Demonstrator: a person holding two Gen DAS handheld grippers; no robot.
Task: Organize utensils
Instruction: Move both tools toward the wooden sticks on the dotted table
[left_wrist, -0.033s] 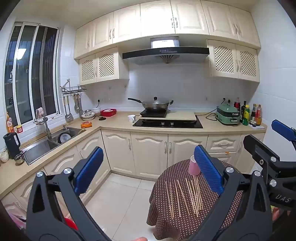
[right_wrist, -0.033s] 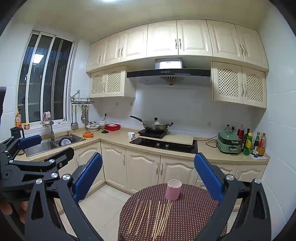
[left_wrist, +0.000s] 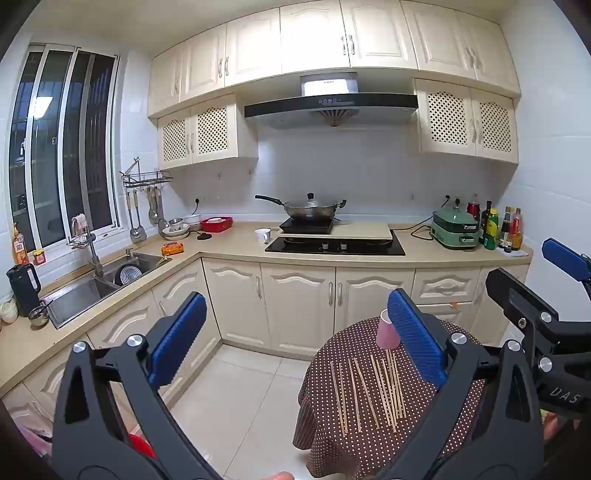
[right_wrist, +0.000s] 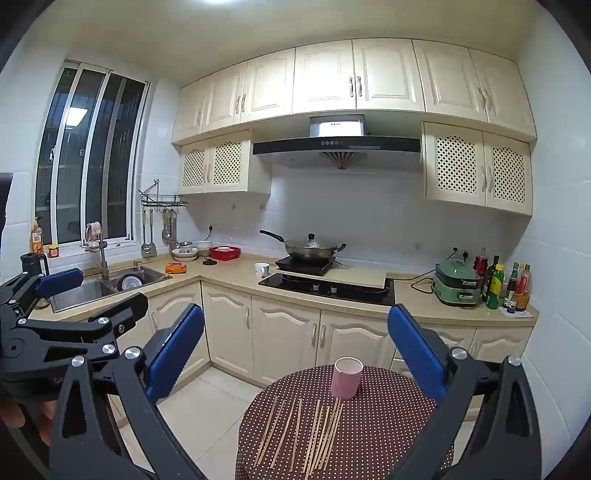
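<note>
- While both grippers hang in the air short of the table, the left gripper (left_wrist: 295, 339) has its blue-padded jaws spread wide with nothing between them, and the right gripper (right_wrist: 295, 343) is spread just as wide and equally empty.
- The wooden chopsticks (right_wrist: 306, 435) lie loose in a rough row on the round table (right_wrist: 388, 435), which is covered with a brown, white-dotted cloth; some of the sticks touch or cross one another near the middle of the row.
- A pink cup (right_wrist: 347, 377) stands upright on the same cloth, just beyond the far ends of the chopsticks, its open mouth facing up.
- In the left wrist view the right gripper shows at the right edge (left_wrist: 554, 306), beside the table; in the right wrist view the left gripper shows at the left edge (right_wrist: 85, 295).
- Behind the table runs a beige counter (right_wrist: 229, 273) with a lidded wok (right_wrist: 314, 249) on a hob, a steel sink (right_wrist: 85, 291) and a green appliance (right_wrist: 456, 282).
</note>
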